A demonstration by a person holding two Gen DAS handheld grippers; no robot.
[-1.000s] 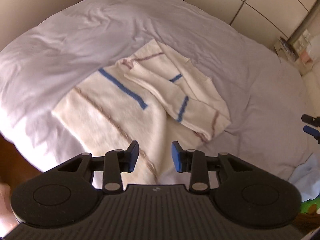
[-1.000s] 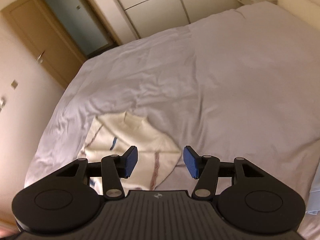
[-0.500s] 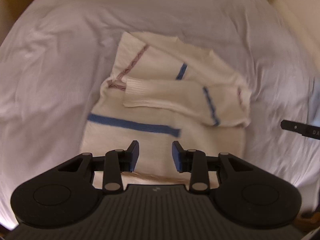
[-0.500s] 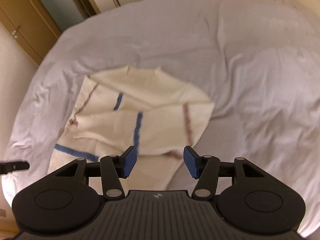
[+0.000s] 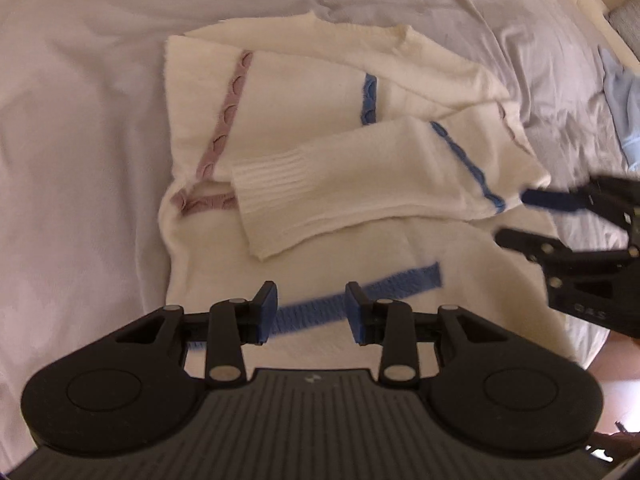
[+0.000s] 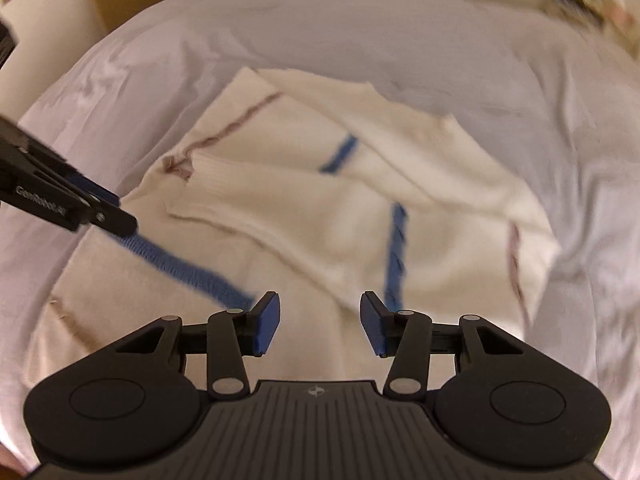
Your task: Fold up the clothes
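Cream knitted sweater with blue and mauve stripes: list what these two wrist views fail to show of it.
- Cream knitted sweater, left wrist view: its near hem is hidden under the left tool and its black body.
- Same view: its right edge is partly covered by the right tool.
- Right wrist view: motion blur smears the knit and the mauve stripe.
- Both views: the layers under the folded sleeve are hidden.

A bed (image 5: pixel 80 128) covered by a wrinkled pale lilac sheet carries a partly folded cream sweater (image 5: pixel 304 120) with blue and mauve stripes lying on it.
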